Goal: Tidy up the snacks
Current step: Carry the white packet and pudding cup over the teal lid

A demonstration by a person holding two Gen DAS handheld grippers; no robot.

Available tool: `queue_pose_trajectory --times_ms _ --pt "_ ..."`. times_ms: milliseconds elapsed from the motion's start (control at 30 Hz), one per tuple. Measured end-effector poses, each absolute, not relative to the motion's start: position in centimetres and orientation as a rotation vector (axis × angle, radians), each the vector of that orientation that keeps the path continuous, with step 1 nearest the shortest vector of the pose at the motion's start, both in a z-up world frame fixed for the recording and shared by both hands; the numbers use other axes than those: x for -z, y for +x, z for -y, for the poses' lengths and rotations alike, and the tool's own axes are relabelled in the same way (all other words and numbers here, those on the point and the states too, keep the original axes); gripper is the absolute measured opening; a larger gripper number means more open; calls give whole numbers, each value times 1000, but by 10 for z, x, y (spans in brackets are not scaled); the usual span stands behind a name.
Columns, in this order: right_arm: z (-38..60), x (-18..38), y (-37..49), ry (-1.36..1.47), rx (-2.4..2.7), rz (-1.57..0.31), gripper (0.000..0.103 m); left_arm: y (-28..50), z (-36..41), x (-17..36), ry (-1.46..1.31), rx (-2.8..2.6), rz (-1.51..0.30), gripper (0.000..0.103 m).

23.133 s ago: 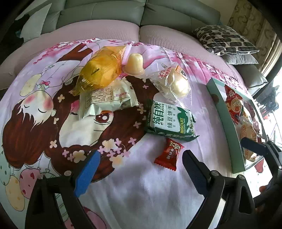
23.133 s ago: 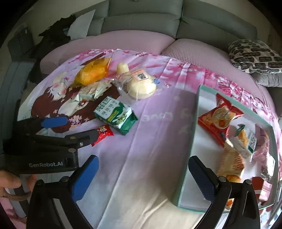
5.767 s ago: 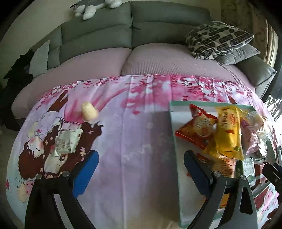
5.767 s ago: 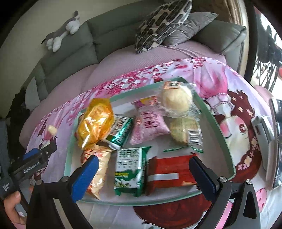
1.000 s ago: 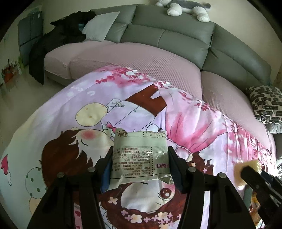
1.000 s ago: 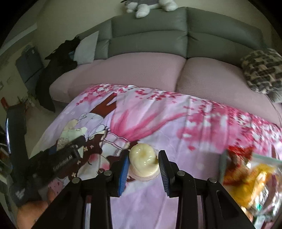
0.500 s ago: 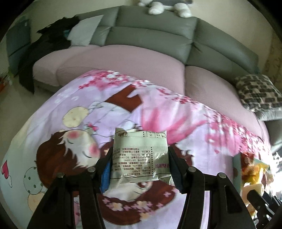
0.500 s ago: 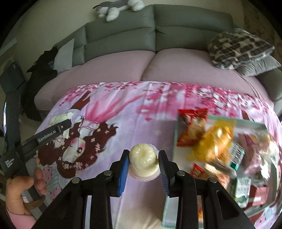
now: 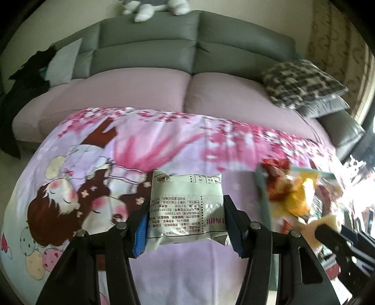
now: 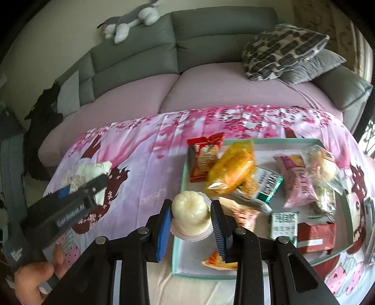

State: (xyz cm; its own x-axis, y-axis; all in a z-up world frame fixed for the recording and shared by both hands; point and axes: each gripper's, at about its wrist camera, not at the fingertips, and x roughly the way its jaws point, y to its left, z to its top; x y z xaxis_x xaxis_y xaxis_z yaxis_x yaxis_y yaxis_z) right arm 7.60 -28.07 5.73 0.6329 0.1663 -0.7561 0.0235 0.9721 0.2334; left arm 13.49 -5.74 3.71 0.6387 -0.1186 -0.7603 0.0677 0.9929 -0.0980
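My left gripper (image 9: pixel 186 226) is shut on a pale green snack packet (image 9: pixel 187 207) and holds it above the pink cartoon cloth. It also shows in the right wrist view (image 10: pixel 77 199), left of the tray. My right gripper (image 10: pixel 191 221) is shut on a cream jelly cup (image 10: pixel 190 217), held over the near left corner of the teal-rimmed tray (image 10: pixel 180 273). The tray holds several snacks, among them a yellow bag (image 10: pixel 230 170) and a red packet (image 10: pixel 205 156). The tray's left rim (image 9: pixel 263 199) shows in the left wrist view.
The pink cartoon cloth (image 10: pixel 140 169) covers the surface under both grippers. A grey sofa with pink seat covers (image 9: pixel 145 93) stands behind, with patterned cushions (image 10: pixel 279 50) at the right and a plush toy (image 10: pixel 131 22) on its back. A phone-like device (image 10: pixel 369 225) lies right of the tray.
Both grippers have moved right with their snacks. The jelly cup now hangs over the tray's near left corner, and the tray has come closer in the left wrist view.
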Motion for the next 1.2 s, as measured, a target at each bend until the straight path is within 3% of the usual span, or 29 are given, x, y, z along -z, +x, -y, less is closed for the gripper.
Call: queue_pose_trajectory --times_ms 1200 --pt "438 -48 18 508 126 -832 36 93 210 -70 206 335 -897 59"
